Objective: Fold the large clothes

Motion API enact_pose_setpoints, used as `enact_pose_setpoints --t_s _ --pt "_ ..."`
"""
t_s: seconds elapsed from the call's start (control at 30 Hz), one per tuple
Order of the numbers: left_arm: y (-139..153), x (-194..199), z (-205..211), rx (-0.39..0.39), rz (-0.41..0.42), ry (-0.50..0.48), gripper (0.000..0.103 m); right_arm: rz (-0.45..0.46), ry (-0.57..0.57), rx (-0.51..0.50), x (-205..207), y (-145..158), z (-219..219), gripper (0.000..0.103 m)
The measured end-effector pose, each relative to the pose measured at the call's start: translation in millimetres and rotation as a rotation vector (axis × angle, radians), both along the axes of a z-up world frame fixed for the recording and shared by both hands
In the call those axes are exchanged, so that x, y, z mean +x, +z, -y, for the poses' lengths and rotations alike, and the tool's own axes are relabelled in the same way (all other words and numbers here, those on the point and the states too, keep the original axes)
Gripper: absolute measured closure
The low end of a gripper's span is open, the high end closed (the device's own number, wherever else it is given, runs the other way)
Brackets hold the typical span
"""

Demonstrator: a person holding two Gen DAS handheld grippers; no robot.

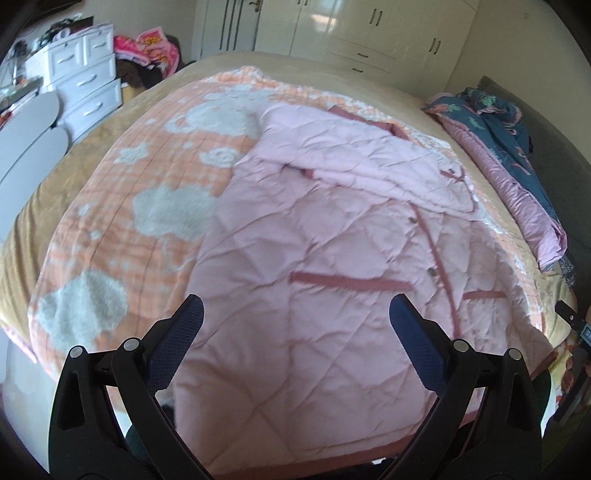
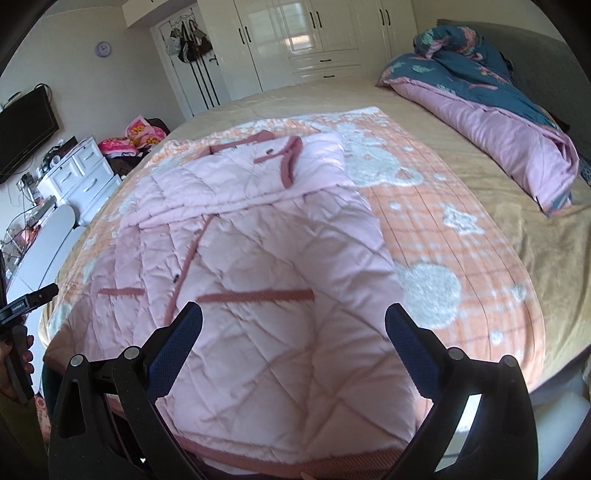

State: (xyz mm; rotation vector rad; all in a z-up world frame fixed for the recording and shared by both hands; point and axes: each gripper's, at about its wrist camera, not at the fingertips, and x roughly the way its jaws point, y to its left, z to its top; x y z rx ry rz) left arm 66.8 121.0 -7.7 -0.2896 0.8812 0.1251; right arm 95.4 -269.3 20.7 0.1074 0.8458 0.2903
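A large pink quilted coat [image 1: 314,258] with dark pink trim lies flat on an orange and white blanket [image 1: 147,155] on the bed. Its sleeves are folded across the chest. It also shows in the right wrist view [image 2: 266,258]. My left gripper [image 1: 295,310] is open and empty, hovering over the coat's lower part near its hem. My right gripper [image 2: 293,317] is open and empty, also above the coat's lower part. The left gripper's body shows at the left edge of the right wrist view [image 2: 22,306].
A rolled blue and pink duvet [image 2: 498,122] lies along the far right of the bed. White drawers [image 1: 85,81] and a white table [image 1: 22,136] stand left of the bed. Wardrobes [image 2: 314,33] line the back wall. The blanket's right half [image 2: 461,240] is bare.
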Motion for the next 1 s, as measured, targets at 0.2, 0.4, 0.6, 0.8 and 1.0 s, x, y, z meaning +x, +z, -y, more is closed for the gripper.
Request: enact_pose_setpoints --t_s 0.2,0.4,0.6,0.8,1.0 --pt "-15 -18 -25 -0.038 -0.044 0.046 0.009 -0.038 -0.011 0.013 -7 -11 10 0.004" --pt "-30 -41 -39 -0.085 -0.089 0.065 0.009 -0.041 -0.006 0.021 -12 -10 14 0.004" --pt "-44 -56 -43 -0.15 -0.121 0.052 0.009 -0.071 -0.006 0.029 -17 -15 23 0.004" --pt "-53 -63 -34 -0.191 -0.119 0.013 0.009 -0.107 -0.026 0.012 -20 -20 36 0.004" --pt "-53 -61 -20 -0.169 -0.111 -0.033 0.009 -0.192 -0.022 0.019 -19 -32 50 0.004"
